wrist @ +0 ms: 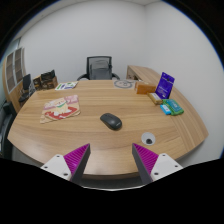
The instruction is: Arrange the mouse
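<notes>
A wide wooden surface [110,140] with rounded edges fills the middle of the frame, set in a small room with plain white walls. At the far left of the frame a shelf unit [14,80] stands against the wall, holding boxes too small to make out. On the surface in the upper left lie a few papers [66,86], and nearer, at left of centre, a red-and-white magazine [60,109] lies flat.

At top centre, beyond the far edge, a black chair [98,67] faces the surface. Near that far edge, right of the chair, sits a small round object [123,84] that cannot be identified.

The mouse [111,121], dark grey, rests on the bare wood close to the centre of the frame, well ahead of the jaws and apart from everything else. Lower right of it there is a small round cable port [148,139] in the wood.

In the upper right a purple box [166,86] stands upright, with a teal box [170,107] just in front of it. A side desk [142,76] sits behind them by the wall.

At the bottom of the frame the gripper [111,161] hovers over the near edge, its jaws released and spread wide, holding nothing.
</notes>
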`<state>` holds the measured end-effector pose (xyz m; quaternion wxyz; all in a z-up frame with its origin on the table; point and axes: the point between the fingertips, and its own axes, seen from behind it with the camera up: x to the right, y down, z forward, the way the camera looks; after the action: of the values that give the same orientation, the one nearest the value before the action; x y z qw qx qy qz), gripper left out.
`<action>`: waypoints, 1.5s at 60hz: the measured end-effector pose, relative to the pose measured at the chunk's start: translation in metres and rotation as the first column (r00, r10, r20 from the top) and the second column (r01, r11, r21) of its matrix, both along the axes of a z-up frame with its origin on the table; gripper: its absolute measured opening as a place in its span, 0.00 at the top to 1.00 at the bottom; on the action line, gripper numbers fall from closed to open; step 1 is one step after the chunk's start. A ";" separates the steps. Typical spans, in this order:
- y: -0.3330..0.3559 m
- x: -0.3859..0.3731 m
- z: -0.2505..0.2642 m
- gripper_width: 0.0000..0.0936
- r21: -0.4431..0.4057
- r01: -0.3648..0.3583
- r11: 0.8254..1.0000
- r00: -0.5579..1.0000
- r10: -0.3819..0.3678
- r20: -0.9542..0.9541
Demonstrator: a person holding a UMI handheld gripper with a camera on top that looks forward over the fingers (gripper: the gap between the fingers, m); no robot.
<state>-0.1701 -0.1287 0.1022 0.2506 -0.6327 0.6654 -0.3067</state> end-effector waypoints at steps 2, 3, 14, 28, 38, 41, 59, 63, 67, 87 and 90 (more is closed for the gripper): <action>-0.001 0.004 -0.005 0.08 0.006 -0.005 1.000 1.000 0.005 -0.004; -0.002 0.006 -0.007 0.08 0.008 -0.006 1.000 1.000 0.006 -0.006; -0.016 0.034 -0.035 0.08 0.002 -0.011 1.000 1.000 0.012 -0.015; -0.026 0.079 -0.067 0.07 0.000 -0.022 1.000 1.000 0.021 -0.017; -0.025 0.111 -0.082 0.08 -0.001 -0.039 0.999 0.999 0.039 -0.007; -0.025 0.119 -0.087 0.08 -0.001 -0.037 0.999 0.999 0.037 -0.007; -0.032 0.159 -0.111 0.08 -0.010 -0.038 0.999 0.999 0.038 -0.022; -0.035 0.167 -0.114 0.07 -0.017 -0.040 0.999 0.999 0.040 -0.022; -0.036 0.174 -0.116 0.07 -0.012 -0.044 0.999 0.999 0.044 -0.021; -0.045 0.211 -0.118 0.07 -0.002 -0.033 0.999 0.999 0.033 -0.005; -0.048 0.217 -0.118 0.07 -0.004 -0.026 1.000 1.000 0.026 -0.003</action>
<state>0.0471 -0.1766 -0.0157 0.2523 -0.6424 0.6567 -0.3040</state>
